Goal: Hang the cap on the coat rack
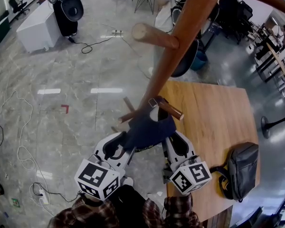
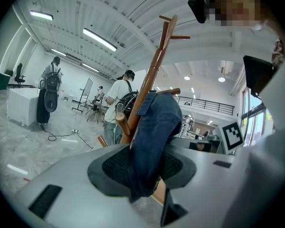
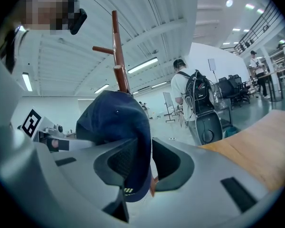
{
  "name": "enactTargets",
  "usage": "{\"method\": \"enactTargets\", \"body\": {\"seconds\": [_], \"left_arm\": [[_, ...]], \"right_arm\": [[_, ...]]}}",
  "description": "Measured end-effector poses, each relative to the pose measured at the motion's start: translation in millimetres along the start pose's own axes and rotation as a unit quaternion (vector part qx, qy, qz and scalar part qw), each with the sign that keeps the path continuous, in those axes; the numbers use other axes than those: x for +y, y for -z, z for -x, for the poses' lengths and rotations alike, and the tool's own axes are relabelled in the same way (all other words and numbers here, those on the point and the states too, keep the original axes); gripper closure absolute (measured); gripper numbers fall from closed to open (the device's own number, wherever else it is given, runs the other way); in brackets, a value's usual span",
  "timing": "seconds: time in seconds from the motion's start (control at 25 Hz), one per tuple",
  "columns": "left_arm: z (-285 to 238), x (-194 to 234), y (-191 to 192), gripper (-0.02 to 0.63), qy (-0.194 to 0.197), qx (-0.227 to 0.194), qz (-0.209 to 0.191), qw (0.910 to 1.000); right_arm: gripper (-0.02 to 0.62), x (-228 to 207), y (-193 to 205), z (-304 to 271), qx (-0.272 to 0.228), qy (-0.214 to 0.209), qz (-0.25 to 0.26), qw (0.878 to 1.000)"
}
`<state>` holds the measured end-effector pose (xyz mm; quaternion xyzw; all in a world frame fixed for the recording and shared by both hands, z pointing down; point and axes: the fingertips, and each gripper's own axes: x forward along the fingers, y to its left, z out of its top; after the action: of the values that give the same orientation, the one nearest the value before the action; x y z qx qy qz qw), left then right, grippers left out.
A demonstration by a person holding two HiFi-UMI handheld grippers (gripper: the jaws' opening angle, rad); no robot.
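Note:
A dark blue cap [image 1: 149, 129] hangs against the wooden coat rack's pole [image 1: 180, 46], draped over a short low peg [image 1: 170, 109]. My left gripper [image 1: 119, 148] is at the cap's left side. In the left gripper view its jaws [image 2: 145, 167] stand apart with the cap's cloth [image 2: 154, 137] loose between them, and the pole [image 2: 149, 80] rises behind. My right gripper [image 1: 175, 144] is at the cap's right side. In the right gripper view its jaws [image 3: 149, 163] are close together on the cap's brim [image 3: 133, 175], and the crown [image 3: 116, 127] hides the lower pole [image 3: 118, 56].
A wooden table [image 1: 218, 122] with a black bag [image 1: 240, 167] on it stands to the right of the rack. Cables [image 1: 19, 151] trail over the shiny floor at the left. A white cabinet [image 1: 35, 27] and black equipment [image 1: 66, 6] are far off. A person with a backpack [image 3: 194, 99] stands behind.

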<state>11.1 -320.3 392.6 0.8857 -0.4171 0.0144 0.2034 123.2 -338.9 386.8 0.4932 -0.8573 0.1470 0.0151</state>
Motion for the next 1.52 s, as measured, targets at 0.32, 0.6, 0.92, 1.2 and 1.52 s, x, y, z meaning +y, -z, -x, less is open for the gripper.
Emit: {"method": "enactTargets", "body": {"seconds": [0.32, 0.6, 0.92, 1.2, 1.52], "left_arm": [[14.9, -9.0, -6.7, 0.458, 0.0, -0.015, -0.005, 0.9999], [33.6, -20.9, -16.7, 0.456, 0.002, -0.033, -0.013, 0.9994], [54.1, -35.3, -20.5, 0.457, -0.001, -0.035, -0.033, 0.9988], [78.6, -56.0, -36.8, 0.457, 0.013, -0.062, -0.043, 0.997], [97.5, -81.3, -56.5, 0.457, 0.026, -0.076, -0.072, 0.9942]], "right_arm": [[0.511, 7.1, -3.4, 15.9, -0.006, 0.009, 0.007, 1.0], [0.511, 14.5, -3.2, 32.3, -0.01, 0.012, 0.009, 1.0], [0.511, 33.4, -11.2, 48.8, -0.019, 0.006, 0.022, 1.0], [0.511, 61.3, -31.5, 70.5, -0.04, -0.01, 0.038, 0.998], [0.512, 105.0, -56.0, 87.2, -0.073, -0.036, 0.065, 0.995]]}}
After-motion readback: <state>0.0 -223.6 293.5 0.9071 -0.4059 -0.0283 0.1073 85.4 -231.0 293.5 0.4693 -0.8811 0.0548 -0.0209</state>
